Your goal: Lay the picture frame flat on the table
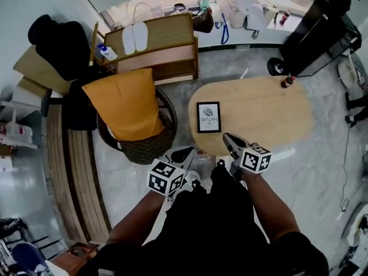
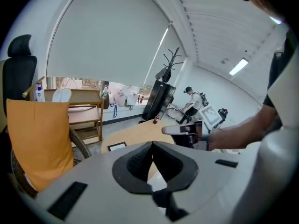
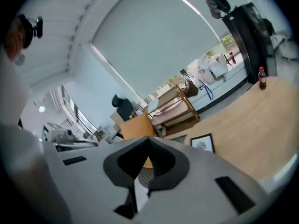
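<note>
Your left gripper (image 1: 185, 153) and right gripper (image 1: 230, 140) both have their jaws pinched together with nothing in them. The picture frame (image 1: 208, 117) lies flat, face up, on the table (image 1: 264, 108), just ahead of both tips and between them, touching neither.

Oval wooden table (image 1: 264, 114), picture frame (image 1: 209, 117) lying flat, small bottle (image 1: 287, 81)

On my head view only one piece of text is readable: the print in the picture frame (image 1: 208, 117) on the bench (image 1: 270, 114) says "OF NATURE". The cubes on the left hand-held gripper (image 1: 183, 153) and right hand-held gripper (image 1: 230, 140) carry black-and-white square markers, no letters.
</note>
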A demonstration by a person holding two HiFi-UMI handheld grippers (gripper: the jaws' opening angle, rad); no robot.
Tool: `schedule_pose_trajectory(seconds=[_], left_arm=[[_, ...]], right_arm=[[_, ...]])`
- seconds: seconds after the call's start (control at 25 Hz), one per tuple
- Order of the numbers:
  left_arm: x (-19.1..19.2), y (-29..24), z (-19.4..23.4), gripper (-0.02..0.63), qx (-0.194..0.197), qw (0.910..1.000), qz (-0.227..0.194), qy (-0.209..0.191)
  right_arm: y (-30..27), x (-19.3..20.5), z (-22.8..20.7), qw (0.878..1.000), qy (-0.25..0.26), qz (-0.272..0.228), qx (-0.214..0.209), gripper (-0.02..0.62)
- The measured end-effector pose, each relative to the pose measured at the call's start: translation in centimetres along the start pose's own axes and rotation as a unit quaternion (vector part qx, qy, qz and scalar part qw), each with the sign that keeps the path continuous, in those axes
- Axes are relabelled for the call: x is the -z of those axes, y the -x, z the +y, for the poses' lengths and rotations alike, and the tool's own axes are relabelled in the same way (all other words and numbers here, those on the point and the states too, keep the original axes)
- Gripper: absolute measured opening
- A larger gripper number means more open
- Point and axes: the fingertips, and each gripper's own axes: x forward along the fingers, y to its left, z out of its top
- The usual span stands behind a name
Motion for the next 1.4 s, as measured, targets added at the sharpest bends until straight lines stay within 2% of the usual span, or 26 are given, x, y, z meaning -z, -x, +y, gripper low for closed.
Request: schedule_pose_trajectory(seconds=[0.08, 0.2, 0.36, 0.48, 0.72, 0.96, 1.04, 1.24, 1.4], left_arm=[[-0.4, 0.4, -1.6, 0.005, 0.012, 0.9999, -0.009, -0.002], [-1.2, 1.0, -4.2, 0.005, 0.023, 0.9993, -0.028, -0.005], [-1.5, 1.9, -7.3, 0.005, 0.037, 0.9976, -0.057, -0.007], [-1.3, 2.3, -9.2, 0.005, 0.021, 0.9976, -0.065, -0.014], [-1.3, 2.4, -17.0, 0.005, 0.012, 0.9955, -0.093, -0.011], [3.0, 3.7, -22.9, 0.005, -0.005, 0.9964, -0.083, -0.016], [5.1, 4.5, -23.8, 0.005, -0.016, 0.9971, -0.073, -0.019], [9.3, 6.5, -24.2, 0.005, -0.039, 0.9982, -0.045, 0.007], [8.3, 6.8, -24.0, 0.005, -0.038, 0.9982, -0.044, -0.013]], right_arm=[[3.5, -0.8, 4.0, 0.998, -0.018, -0.041, -0.049, 0.003], [8.2, -0.5, 8.3, 0.996, 0.017, -0.033, -0.078, 0.002], [13.1, 0.3, 10.7, 0.990, 0.130, 0.004, -0.061, 0.002], [16.7, 0.7, 11.0, 0.984, 0.173, 0.005, -0.044, 0.002], [23.6, 2.0, 10.8, 0.987, 0.147, -0.011, -0.063, 0.002], [28.0, 4.4, 10.4, 0.983, 0.159, -0.020, -0.084, 0.002], [28.8, 5.6, 10.0, 0.984, 0.153, -0.021, -0.085, 0.002], [30.5, 8.4, 9.7, 0.988, 0.124, -0.023, -0.089, 0.002], [30.9, 8.8, 11.2, 0.988, 0.120, -0.035, -0.095, 0.002]])
